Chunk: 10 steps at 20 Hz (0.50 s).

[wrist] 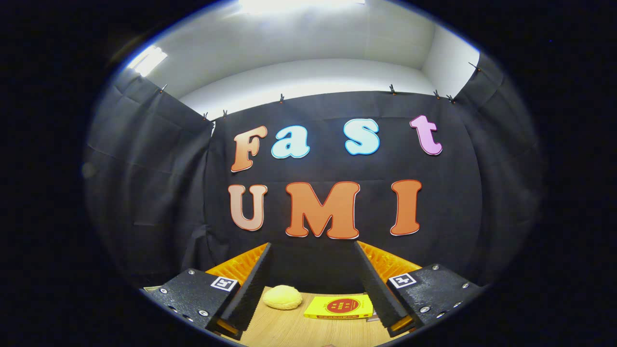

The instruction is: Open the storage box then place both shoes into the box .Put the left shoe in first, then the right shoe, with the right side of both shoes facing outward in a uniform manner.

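Gripper view has the gripper (313, 289) spread wide, holding nothing, above a pale wooden table (289, 332), a yellow bun-shaped lump (282, 297) at eleven o'clock, flat yellow packet (340, 307) at one; step undecidable.

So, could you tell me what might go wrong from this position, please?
1. The gripper is open and holds nothing, aimed mostly at the booth wall; a blind descent could strike the wooden table.
2. A pale yellow rounded object and a yellow flat box lie on the table between the fingers; moving forward could knock or wrongly grasp them, as neither looks like a shoe or the storage box.
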Each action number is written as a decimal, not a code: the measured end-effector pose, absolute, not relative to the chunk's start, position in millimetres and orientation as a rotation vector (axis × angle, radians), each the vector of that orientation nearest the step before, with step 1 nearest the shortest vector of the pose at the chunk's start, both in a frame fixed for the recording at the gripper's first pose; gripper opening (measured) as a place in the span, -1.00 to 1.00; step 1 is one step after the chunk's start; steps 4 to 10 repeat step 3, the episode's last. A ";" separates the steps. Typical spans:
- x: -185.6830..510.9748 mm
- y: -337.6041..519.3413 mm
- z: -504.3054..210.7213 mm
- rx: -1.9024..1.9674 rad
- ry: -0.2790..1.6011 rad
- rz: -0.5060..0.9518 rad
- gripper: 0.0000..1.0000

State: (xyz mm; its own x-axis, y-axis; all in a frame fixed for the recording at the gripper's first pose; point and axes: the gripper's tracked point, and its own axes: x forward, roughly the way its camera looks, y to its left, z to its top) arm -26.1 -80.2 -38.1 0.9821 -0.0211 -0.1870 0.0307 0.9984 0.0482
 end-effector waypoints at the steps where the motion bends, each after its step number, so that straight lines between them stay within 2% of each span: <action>1: -25.1 -81.7 -37.0 0.058 0.182 -0.028 0.96; 10: -24.7 -84.1 -38.2 0.065 0.181 -0.035 0.96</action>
